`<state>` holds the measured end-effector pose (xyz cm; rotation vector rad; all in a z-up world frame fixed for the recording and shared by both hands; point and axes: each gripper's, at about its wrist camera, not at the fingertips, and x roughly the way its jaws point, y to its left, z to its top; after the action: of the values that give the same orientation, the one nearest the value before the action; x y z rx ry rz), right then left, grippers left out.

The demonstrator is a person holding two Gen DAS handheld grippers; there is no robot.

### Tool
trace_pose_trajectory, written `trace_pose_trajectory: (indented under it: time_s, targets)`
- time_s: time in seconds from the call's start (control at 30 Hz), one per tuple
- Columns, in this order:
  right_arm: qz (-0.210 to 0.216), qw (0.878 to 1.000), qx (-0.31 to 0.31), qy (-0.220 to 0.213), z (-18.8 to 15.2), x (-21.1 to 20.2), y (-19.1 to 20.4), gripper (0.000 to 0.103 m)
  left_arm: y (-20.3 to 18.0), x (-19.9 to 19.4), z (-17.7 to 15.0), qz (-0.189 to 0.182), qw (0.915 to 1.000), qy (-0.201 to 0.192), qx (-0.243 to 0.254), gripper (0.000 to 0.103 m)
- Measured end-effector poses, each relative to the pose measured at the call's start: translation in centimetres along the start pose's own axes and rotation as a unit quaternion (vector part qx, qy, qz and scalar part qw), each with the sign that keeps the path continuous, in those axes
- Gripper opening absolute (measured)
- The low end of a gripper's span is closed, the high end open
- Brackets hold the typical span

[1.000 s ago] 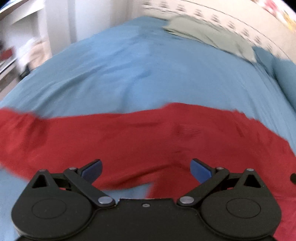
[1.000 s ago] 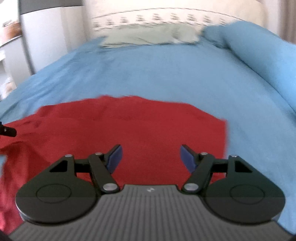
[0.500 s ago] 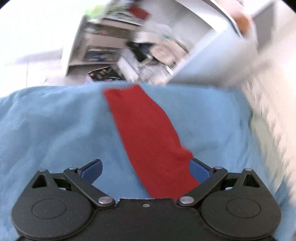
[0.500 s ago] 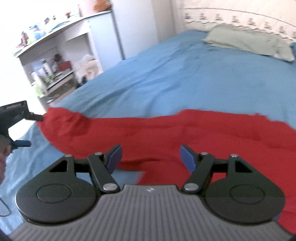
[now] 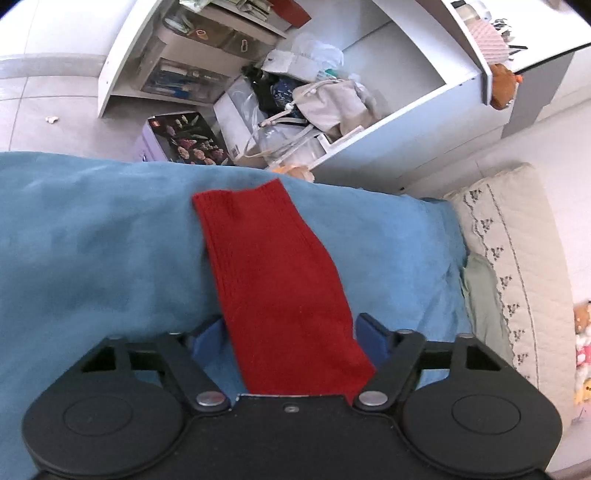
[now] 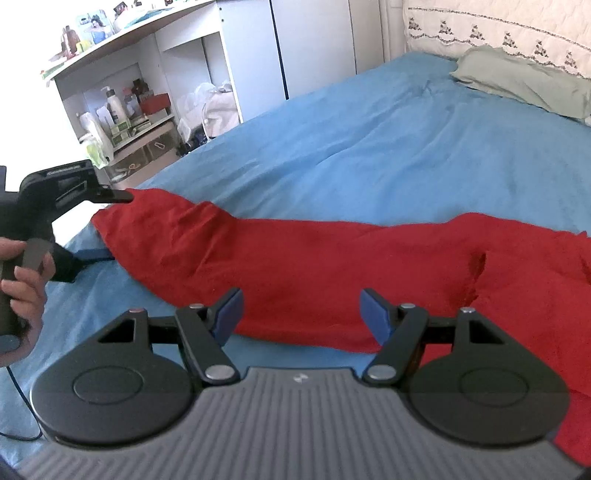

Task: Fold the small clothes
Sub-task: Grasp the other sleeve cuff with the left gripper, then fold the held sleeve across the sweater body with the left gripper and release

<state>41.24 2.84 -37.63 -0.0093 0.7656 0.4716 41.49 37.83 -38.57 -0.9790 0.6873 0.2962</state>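
A red knit garment [image 6: 332, 266] lies spread on the blue bedsheet [image 6: 369, 155]. Its long sleeve [image 5: 269, 280] runs forward from between the fingers of my left gripper [image 5: 290, 332] toward the bed edge. The left jaws stand wide, one on each side of the sleeve, not closed on it. In the right wrist view the left gripper [image 6: 107, 225] sits at the sleeve's end, its jaws astride the cloth. My right gripper [image 6: 301, 314] is open and empty, just above the sleeve near the garment's body.
A grey-green pillow [image 6: 524, 81] and a patterned headboard [image 6: 498, 29] lie at the head of the bed. White shelves [image 5: 332, 92] full of bags, bottles and boxes stand beside the bed, past its edge. A floral box [image 5: 184, 136] lies on the floor.
My left gripper swung left from the garment's body to the sleeve and closed in around it. My right gripper turned left and now faces along the sleeve. Both stayed open.
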Motion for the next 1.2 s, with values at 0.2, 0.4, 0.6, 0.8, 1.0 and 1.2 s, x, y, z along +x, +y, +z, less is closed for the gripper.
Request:
trace_pose_trajectory:
  time_s: [0.2, 0.4, 0.6, 0.8, 1.0, 1.2]
  targets:
    - [0.003, 1.0, -0.021, -0.001, 0.3, 0.7, 0.8, 0.085, 1.2, 1.1, 0.9, 0.007, 0.9995, -0.008, -0.029, 0.009]
    - [-0.011, 0.999, -0.034, 0.003, 0.6, 3.0, 0.9, 0.084, 0.8, 1.2, 0.6, 0.021, 0.9997, -0.012, 0.011, 0.004]
    - [-0.02, 0.999, -0.032, 0.007, 0.8, 2.8, 0.1, 0.084, -0.5, 0.5, 0.1, 0.036, 0.9985, -0.026, 0.033, 0.004]
    - [-0.027, 1.0, -0.016, 0.002, 1.1, 1.1, -1.2, 0.084, -4.6, -1.0, -0.7, 0.047, 0.991, -0.047, 0.116, 0.004]
    - [-0.037, 0.999, 0.015, -0.009, 1.9, -1.3, -4.1, 0.084, -11.1, -2.6, -3.1, 0.033, 0.9719, -0.064, 0.224, 0.004]
    - [-0.064, 0.996, 0.053, -0.031, 2.4, -5.5, -9.5, 0.085, -20.1, -3.3, -9.2, -0.007, 0.9405, -0.051, 0.336, 0.004]
